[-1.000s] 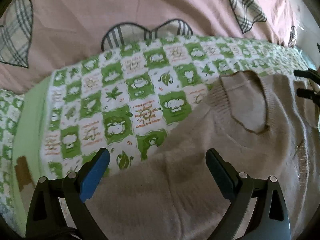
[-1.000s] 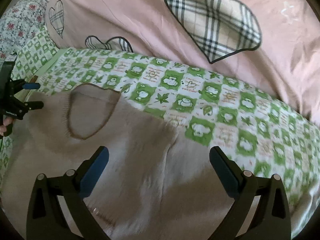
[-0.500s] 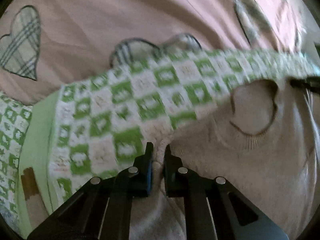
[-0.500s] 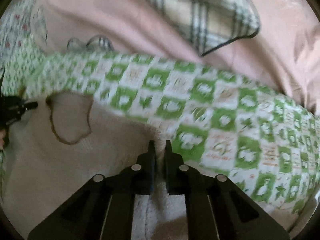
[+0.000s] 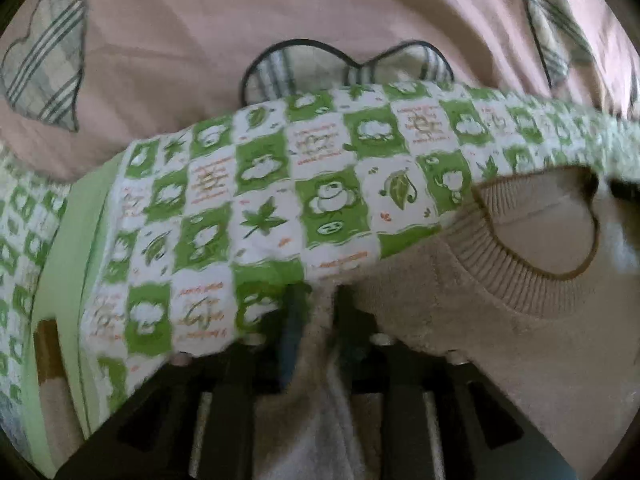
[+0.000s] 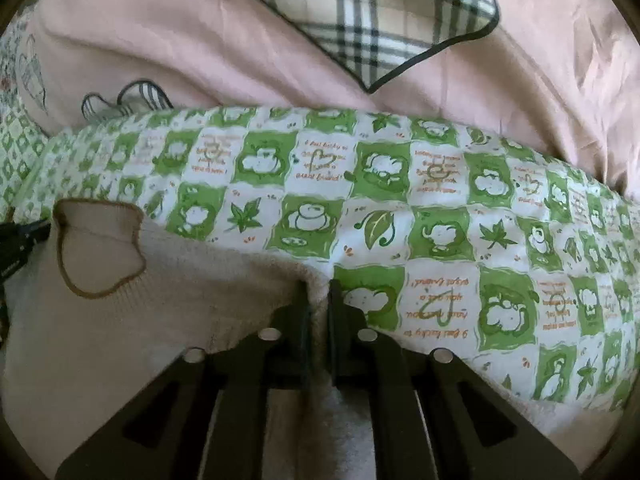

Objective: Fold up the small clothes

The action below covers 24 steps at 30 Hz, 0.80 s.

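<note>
My left tongs [image 5: 316, 304] and right tongs [image 6: 319, 300] each pinch an edge of the beige knitted sweater [image 6: 120, 320] at lower centre. Only the right view shows my left tongs, mid-left, beside the ribbed neckline [image 6: 96, 252], over the green-checked quilt [image 6: 400, 200].

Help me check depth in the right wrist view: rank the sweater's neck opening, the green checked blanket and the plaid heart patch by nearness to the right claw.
1. Green checked blanket, just right of the right claw.
2. Neck opening, far left.
3. Plaid heart patch, top, on the pink quilt.
</note>
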Each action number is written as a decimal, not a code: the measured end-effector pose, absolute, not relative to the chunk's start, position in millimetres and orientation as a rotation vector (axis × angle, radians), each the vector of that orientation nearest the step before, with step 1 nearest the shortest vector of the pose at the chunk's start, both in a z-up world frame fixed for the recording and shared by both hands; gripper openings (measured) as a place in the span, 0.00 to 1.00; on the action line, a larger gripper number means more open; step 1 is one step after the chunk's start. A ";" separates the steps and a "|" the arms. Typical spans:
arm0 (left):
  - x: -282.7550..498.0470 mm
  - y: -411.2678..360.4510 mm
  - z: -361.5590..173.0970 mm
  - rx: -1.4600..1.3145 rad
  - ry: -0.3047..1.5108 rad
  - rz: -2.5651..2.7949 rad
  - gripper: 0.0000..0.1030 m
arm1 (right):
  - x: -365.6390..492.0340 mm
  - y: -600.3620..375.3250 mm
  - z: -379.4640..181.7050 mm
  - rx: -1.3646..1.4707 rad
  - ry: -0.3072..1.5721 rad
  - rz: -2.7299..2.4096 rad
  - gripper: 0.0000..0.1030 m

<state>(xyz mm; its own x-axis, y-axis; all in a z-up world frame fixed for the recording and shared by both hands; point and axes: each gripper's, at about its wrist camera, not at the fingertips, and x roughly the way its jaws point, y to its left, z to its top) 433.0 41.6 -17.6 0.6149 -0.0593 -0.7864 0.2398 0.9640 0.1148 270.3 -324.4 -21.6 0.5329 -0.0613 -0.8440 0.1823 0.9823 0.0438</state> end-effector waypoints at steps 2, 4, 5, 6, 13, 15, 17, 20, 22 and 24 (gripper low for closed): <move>428.7 53.8 -3.6 0.185 0.884 -0.119 0.61 | 259.3 -326.8 -10.3 0.165 0.983 -0.151 0.29; 416.6 72.6 13.7 0.143 0.865 -0.100 0.61 | 239.8 -329.8 8.2 0.156 0.946 -0.187 0.47; 410.8 77.8 19.6 0.123 0.861 -0.100 0.61 | 224.2 -335.0 19.8 0.174 0.921 -0.205 0.48; 401.1 84.0 27.2 0.100 0.855 -0.101 0.61 | 211.5 -342.7 27.9 0.196 0.901 -0.223 0.48; 318.4 71.1 44.2 0.006 0.847 -0.176 0.75 | 82.8 -437.4 56.9 0.414 0.770 -0.435 0.48; 297.9 57.3 37.6 -0.024 0.872 -0.202 0.75 | 52.4 -467.2 55.1 0.471 0.751 -0.523 0.48; 283.0 45.4 30.7 -0.066 0.902 -0.228 0.75 | 23.8 -497.1 54.0 0.547 0.746 -0.602 0.48; 263.8 27.1 13.5 -0.099 0.951 -0.243 0.75 | 0.5 -539.8 43.3 0.697 0.715 -0.665 0.48; 254.3 15.1 5.3 -0.110 0.979 -0.250 0.75 | -7.9 -559.6 39.0 0.763 0.674 -0.682 0.48; 246.4 2.7 -4.9 -0.117 1.009 -0.267 0.75 | -9.0 -577.4 30.9 0.852 0.632 -0.683 0.48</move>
